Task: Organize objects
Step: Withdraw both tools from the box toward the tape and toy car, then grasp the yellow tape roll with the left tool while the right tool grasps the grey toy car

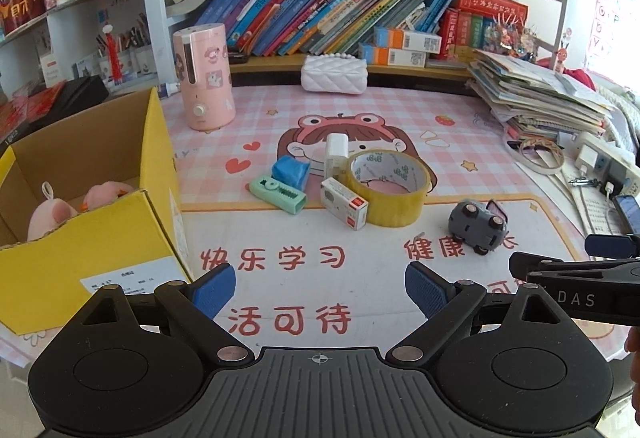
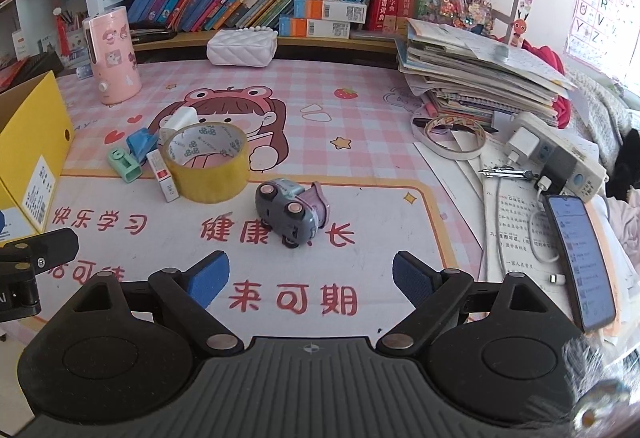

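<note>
A yellow cardboard box [image 1: 96,238] stands at the left of the desk with two pink plush toys [image 1: 60,210] inside. Mid-desk lie a yellow tape roll [image 1: 386,188], a small white and red box [image 1: 344,208], a green stapler-like item [image 1: 278,194], a blue object [image 1: 290,170] and a white block [image 1: 336,154]. A grey toy car [image 2: 290,212] lies on its side just ahead of my right gripper [image 2: 310,280], which is open and empty. My left gripper [image 1: 320,290] is open too, nearer than the pile, with nothing between its fingers.
A pink canister [image 1: 204,76] and a white quilted bag [image 1: 334,72] stand at the back under the bookshelf. At the right are a stack of papers [image 2: 480,78], a white tape ring [image 2: 454,136], a power strip [image 2: 560,158] and a phone [image 2: 580,262].
</note>
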Motion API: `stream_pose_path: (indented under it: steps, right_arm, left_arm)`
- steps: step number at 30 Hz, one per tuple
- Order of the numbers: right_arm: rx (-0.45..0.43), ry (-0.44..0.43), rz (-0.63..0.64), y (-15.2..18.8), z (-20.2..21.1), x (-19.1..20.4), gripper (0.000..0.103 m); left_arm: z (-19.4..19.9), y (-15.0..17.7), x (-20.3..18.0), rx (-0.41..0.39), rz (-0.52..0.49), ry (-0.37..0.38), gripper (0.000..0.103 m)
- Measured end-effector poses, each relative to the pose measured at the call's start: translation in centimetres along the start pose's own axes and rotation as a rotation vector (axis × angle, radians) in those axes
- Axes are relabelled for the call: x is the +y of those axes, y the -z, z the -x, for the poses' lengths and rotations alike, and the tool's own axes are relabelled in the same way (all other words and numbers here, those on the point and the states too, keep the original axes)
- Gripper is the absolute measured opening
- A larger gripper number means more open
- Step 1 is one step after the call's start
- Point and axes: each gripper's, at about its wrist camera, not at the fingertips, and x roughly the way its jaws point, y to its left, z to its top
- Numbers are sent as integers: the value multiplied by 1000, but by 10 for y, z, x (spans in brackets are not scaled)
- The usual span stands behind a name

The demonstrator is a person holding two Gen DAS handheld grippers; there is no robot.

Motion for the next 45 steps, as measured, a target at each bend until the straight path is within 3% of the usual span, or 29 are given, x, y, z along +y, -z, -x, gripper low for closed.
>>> stream_pose_path:
  steps: [11, 18, 22, 25, 28, 41, 45]
  right_arm:
    - [34, -50, 12, -16, -41, -12, 86]
    - [65, -101, 83, -30, -84, -10, 83]
    - [90, -119, 117, -35, -104, -8, 77]
    - [112, -148, 126, -38, -113, -10, 67]
    - [115, -206, 126, -40, -112, -12, 44]
    - [18, -135, 73, -48, -82, -48, 44]
    - [20, -133, 59, -50, -80, -53, 44]
  left_arm:
    - [-22, -11, -10, 38, 11, -29, 94]
    - [-42, -24, -10, 48, 29, -53, 94]
    - [-60, -32, -13, 61, 13, -73, 93]
    - [-69, -38, -17, 70, 13, -57, 92]
    - [-77, -47, -25, 60, 0, -30, 92]
    - [-134, -75, -68, 60, -112, 31, 92]
    - [-151, -75, -79, 92, -149, 7, 91]
